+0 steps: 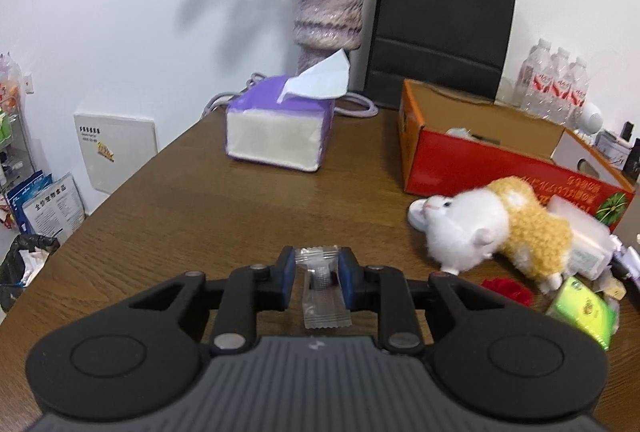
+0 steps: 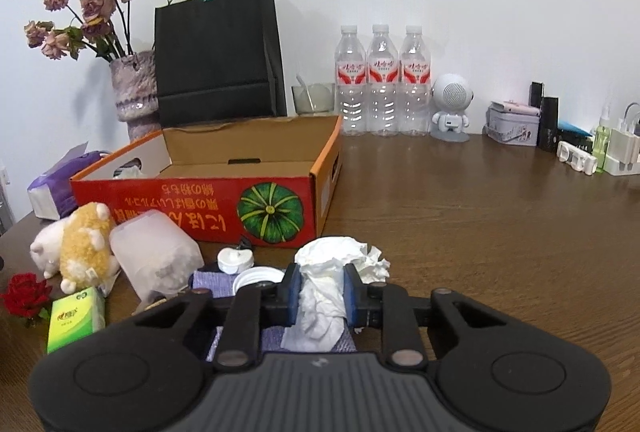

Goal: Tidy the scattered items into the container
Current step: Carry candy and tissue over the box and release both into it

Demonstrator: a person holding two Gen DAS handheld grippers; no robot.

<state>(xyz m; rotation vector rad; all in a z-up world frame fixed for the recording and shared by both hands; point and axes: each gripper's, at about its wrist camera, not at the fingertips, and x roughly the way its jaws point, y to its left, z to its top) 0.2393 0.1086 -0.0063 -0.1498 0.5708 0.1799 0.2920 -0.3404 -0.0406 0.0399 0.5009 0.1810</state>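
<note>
My left gripper (image 1: 318,268) is shut on a small clear plastic packet (image 1: 322,296), held just above the brown table. The open red cardboard box (image 1: 472,168) stands to its right and farther back. My right gripper (image 2: 322,282) is shut on a crumpled white tissue (image 2: 340,260), which bulges out above the blue pads. The same red box (image 2: 192,208), printed with a green pumpkin, stands just beyond it to the left. Scattered items lie in front of the box: a white and yellow plush toy (image 2: 76,244), a frosted plastic jar (image 2: 156,256), a green tissue pack (image 2: 74,316) and a red fabric rose (image 2: 24,294).
A purple tissue box (image 1: 276,128), a vase of dried flowers (image 1: 328,16) and a black paper bag (image 1: 440,32) stand at the back. Three water bottles (image 2: 382,84), a white robot figure (image 2: 452,108), a tin and chargers line the wall. A white cap (image 2: 256,276) lies on a purple cloth (image 2: 212,282).
</note>
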